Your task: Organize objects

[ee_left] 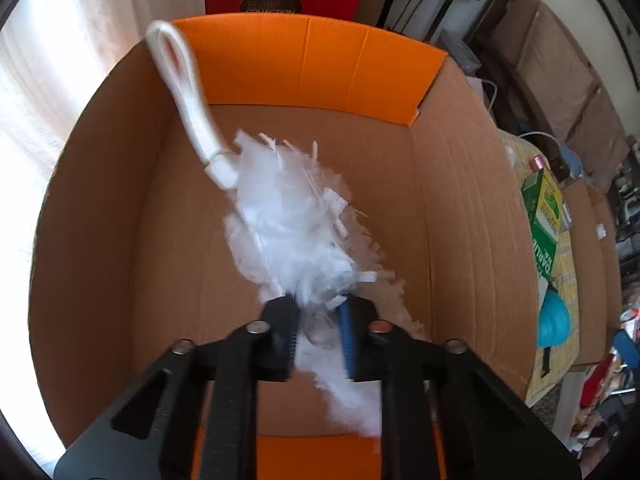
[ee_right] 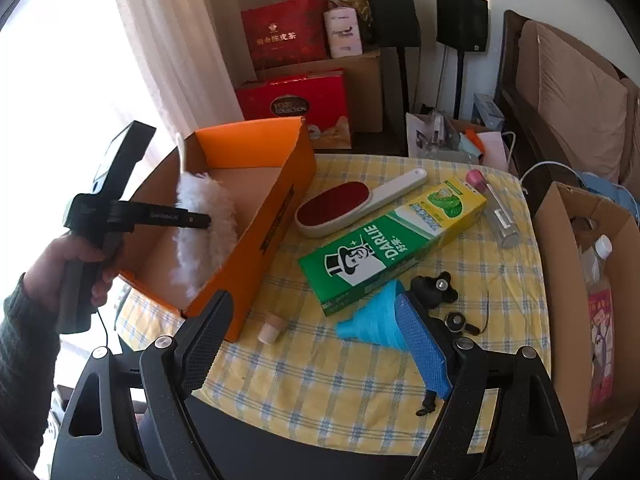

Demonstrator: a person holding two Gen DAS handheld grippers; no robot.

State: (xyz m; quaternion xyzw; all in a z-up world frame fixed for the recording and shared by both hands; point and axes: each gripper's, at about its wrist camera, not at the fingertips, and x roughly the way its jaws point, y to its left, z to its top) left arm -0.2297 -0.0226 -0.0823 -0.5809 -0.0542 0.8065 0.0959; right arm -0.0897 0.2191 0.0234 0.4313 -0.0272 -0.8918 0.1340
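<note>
- The desk (ee_right: 360, 380), under a yellow checked cloth, is shown only in the right wrist view, with most of the loose things on it.
- The box (ee_right: 264, 240), orange outside and brown inside, is set at the desk's left; its bare floor is seen fully only from the left wrist.
- The duster (ee_left: 288, 216) is held inside the box, handle leaning on the far left wall, fluff low towards the floor.
- The step in hand is judged to be stowing the duster; next, the jaws must be opened and lifted clear.
- The toothpaste carton (ee_right: 392, 240), brush (ee_right: 360, 204) and blue funnel (ee_right: 372, 320) are still left outside.
- The left gripper (ee_left: 316, 320) is closed narrow on the fluff.
- The right gripper (ee_right: 316, 348) is held wide and empty above the desk.
</note>
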